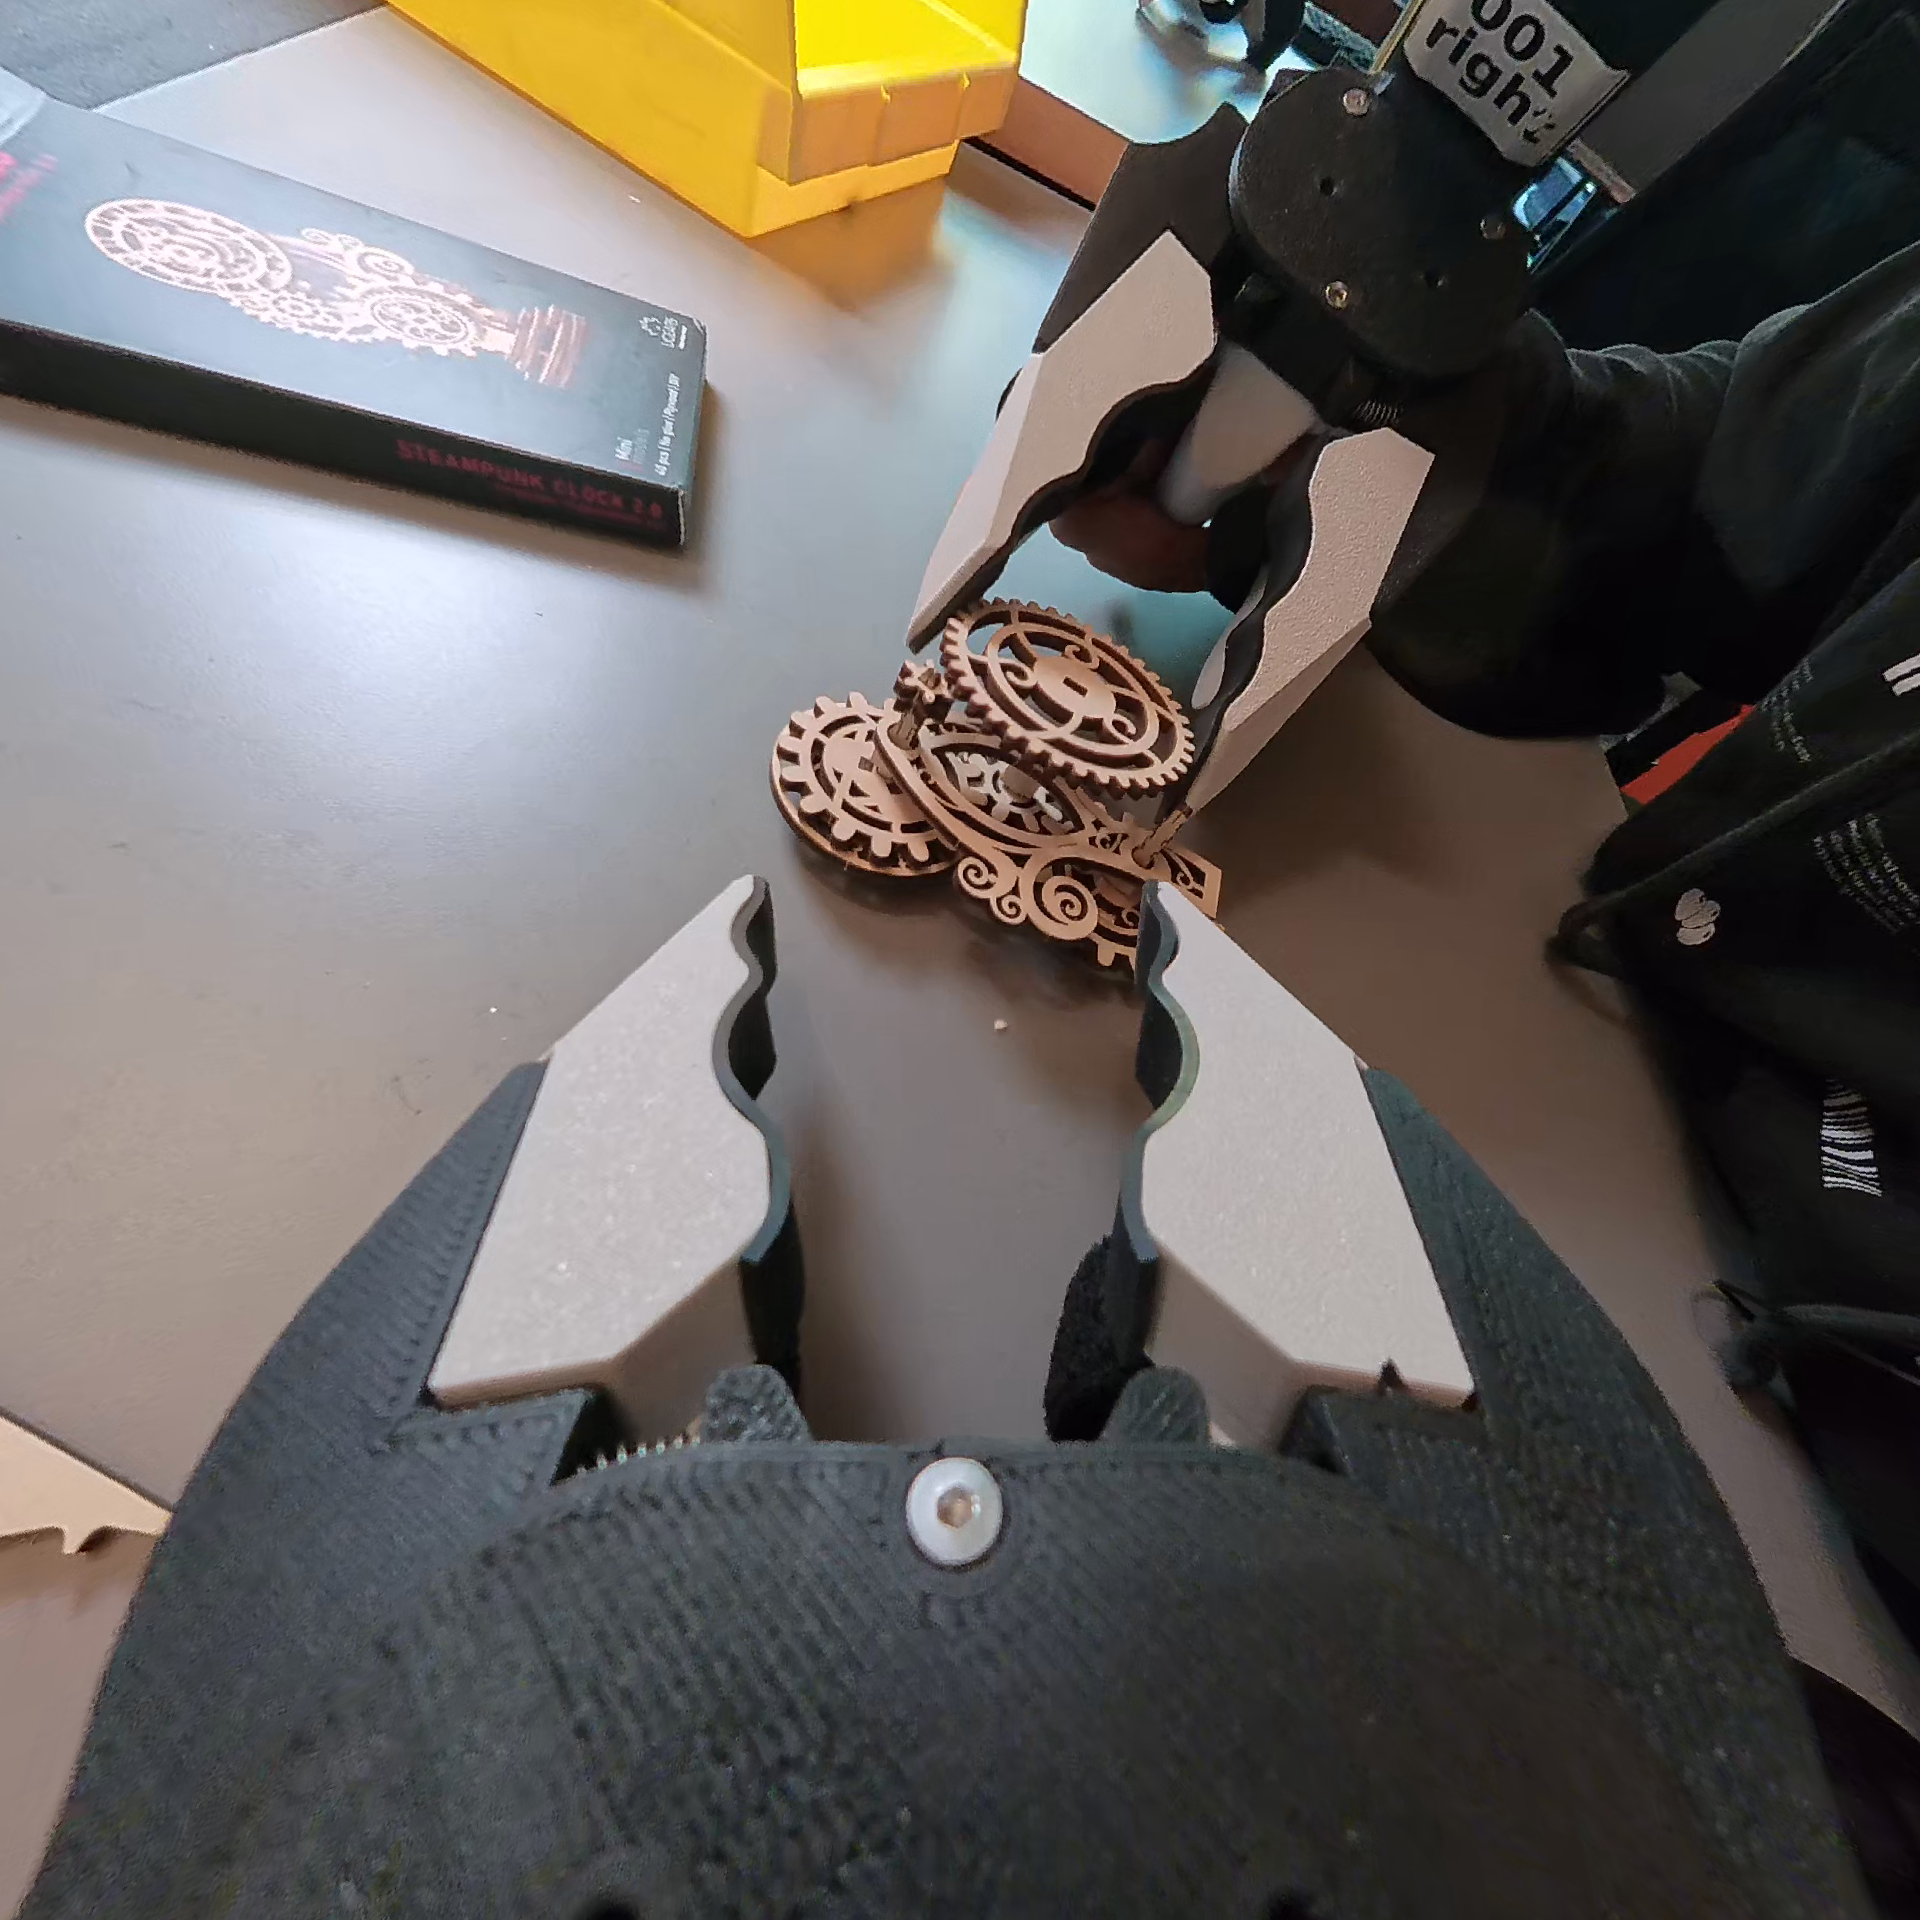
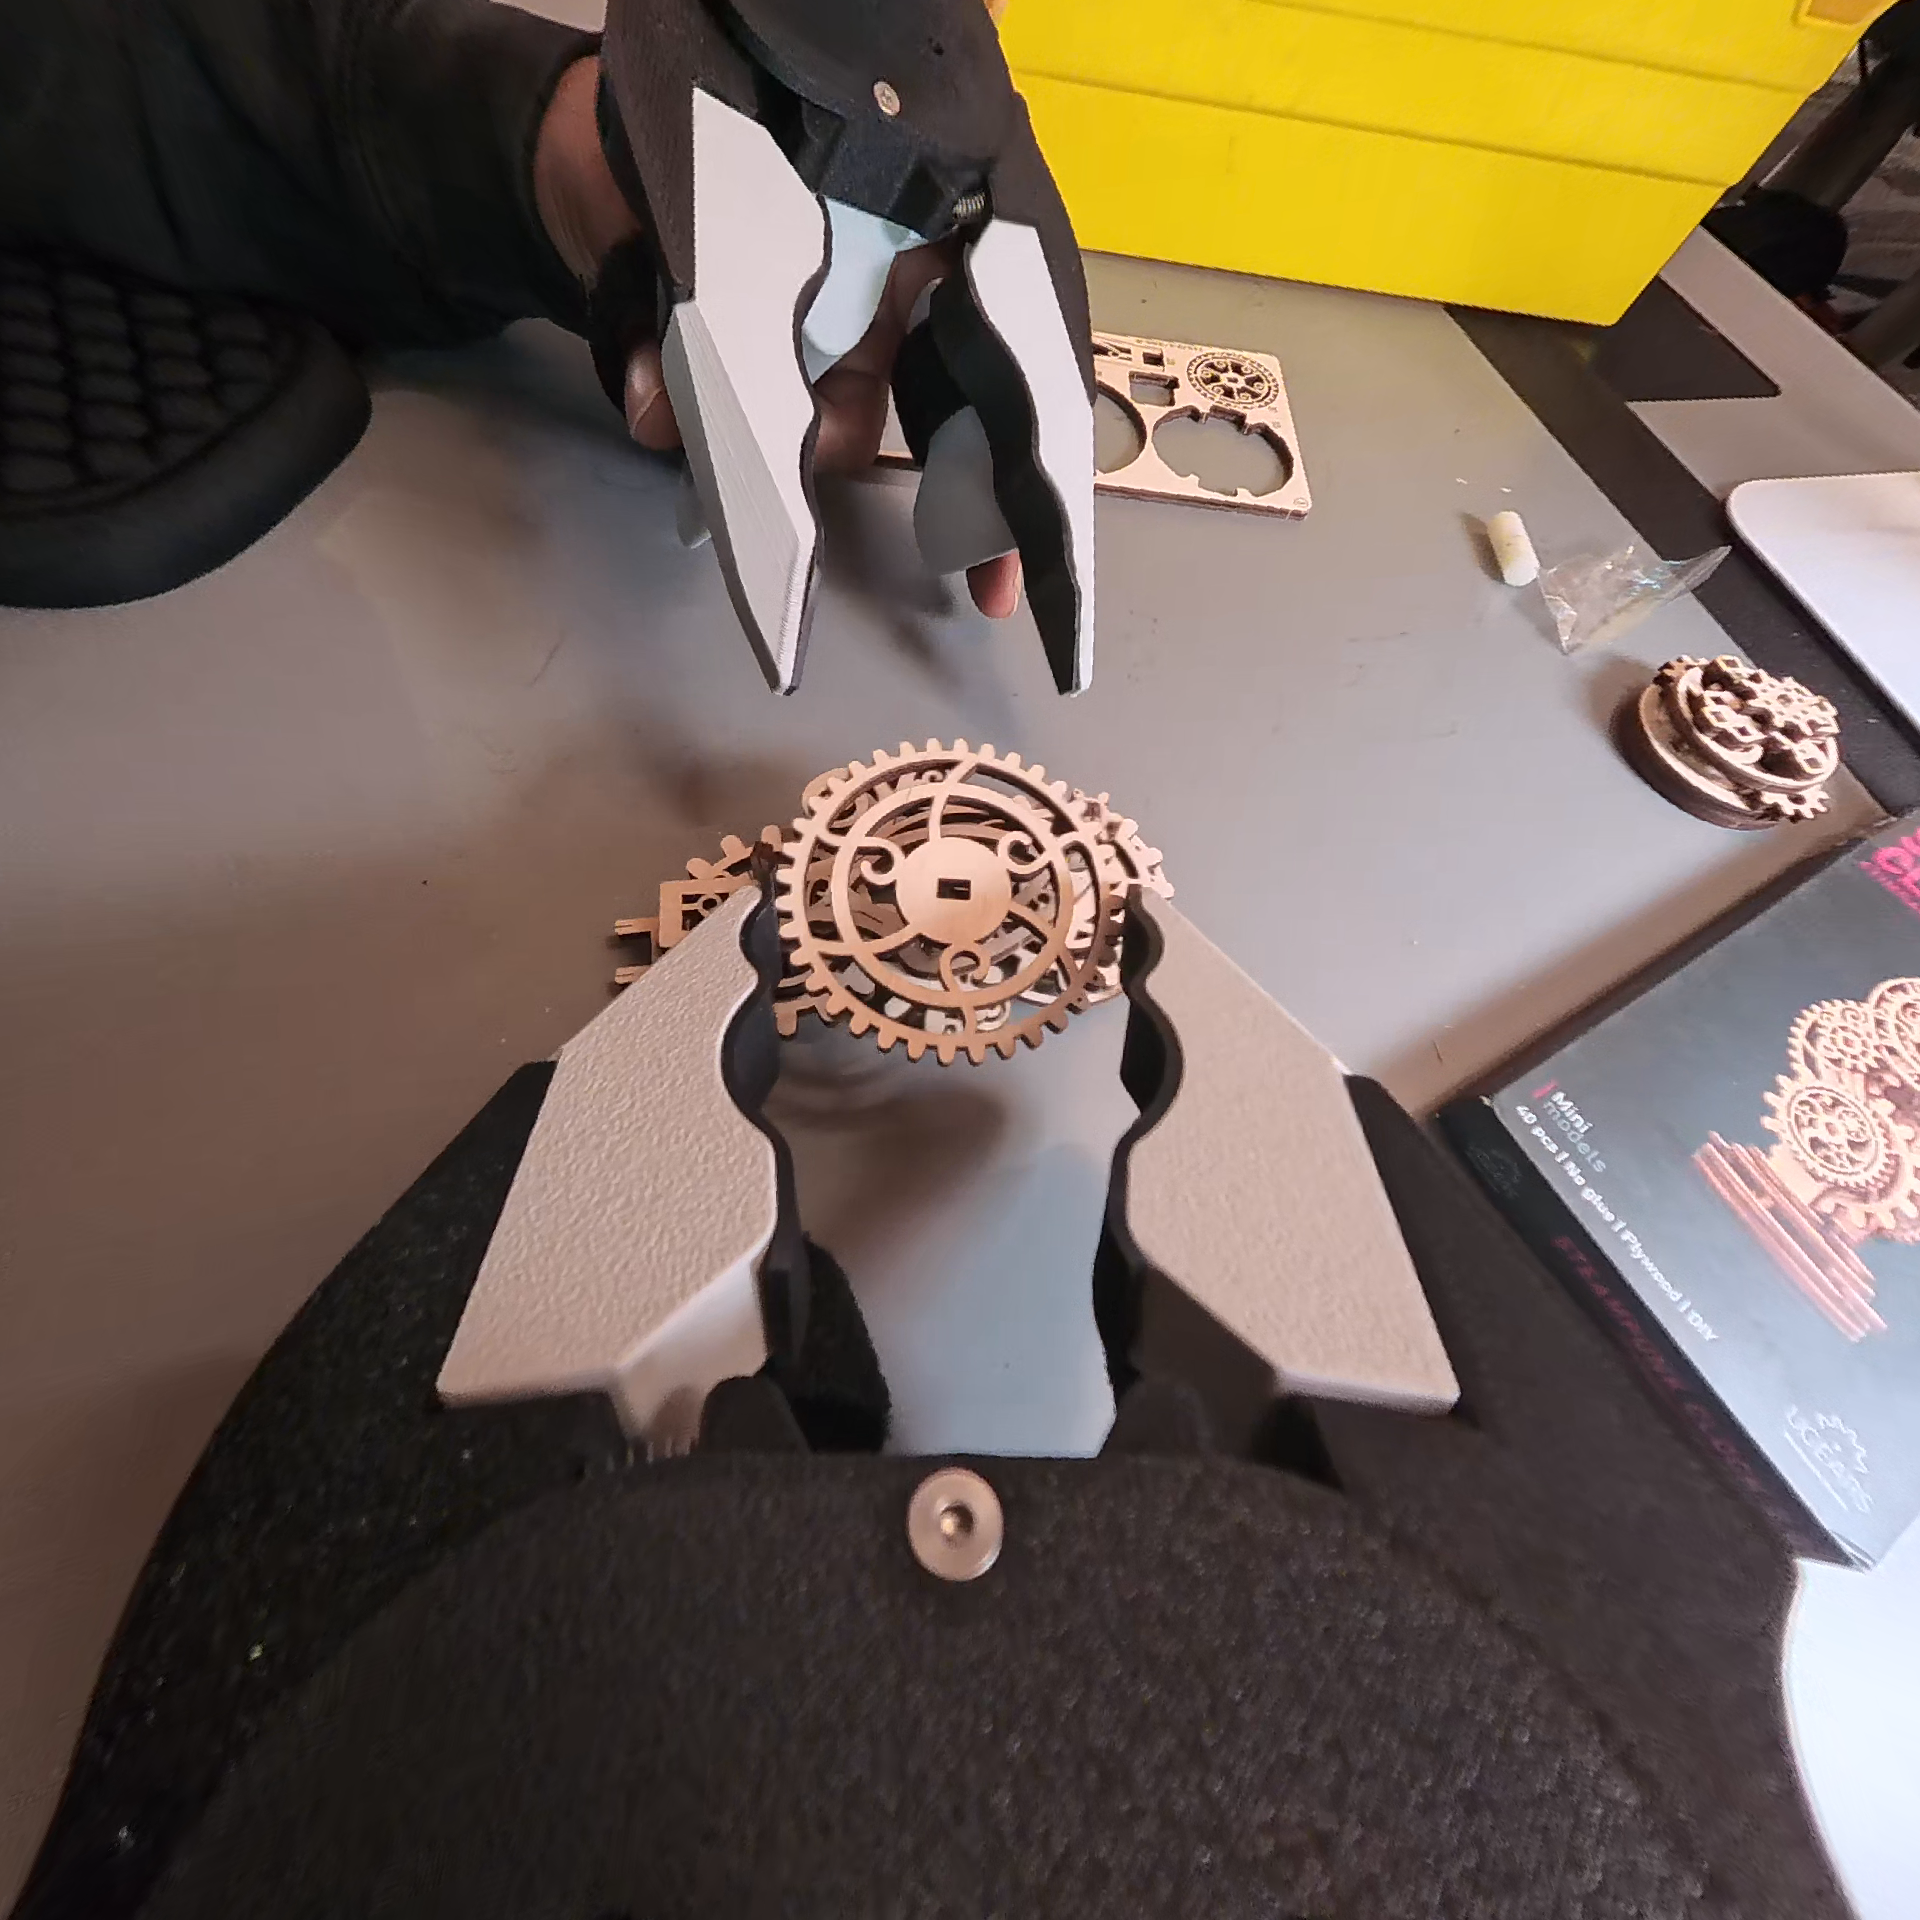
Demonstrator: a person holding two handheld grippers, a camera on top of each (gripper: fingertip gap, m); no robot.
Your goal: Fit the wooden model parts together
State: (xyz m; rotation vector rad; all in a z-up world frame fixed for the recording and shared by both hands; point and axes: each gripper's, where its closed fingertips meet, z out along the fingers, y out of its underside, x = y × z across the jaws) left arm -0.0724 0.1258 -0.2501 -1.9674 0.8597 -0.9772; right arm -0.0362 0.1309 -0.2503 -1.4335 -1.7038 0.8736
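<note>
Fingers, right gripper (image 2: pixel 940 914): spread, straddling the large gear (image 2: pixel 940 894) of the wooden model (image 1: pixel 997 790); whether the tips press its rim cannot be told.
Fingers, left gripper (image 1: pixel 956 904): spread, empty, held above the table (image 1: pixel 364 831) just beside the model's scrollwork end.
Model: stacked gears on a scroll-cut frame, lying on the grey table between the two grippers; large gear tilted on top, small gear (image 1: pixel 857 779) at one side.
Round gear subassembly (image 2: pixel 1730 743): on the table, well apart from the model.
Punched-out wooden sheet (image 2: pixel 1195 436): flat on the table behind the left gripper.
Black box (image 1: pixel 343 322): flat on the table.
Yellow bin (image 2: pixel 1403 135): at the far edge.
Crumpled plastic bag (image 2: pixel 1610 587) and small white cylinder (image 2: pixel 1512 545): near the sheet.
</note>
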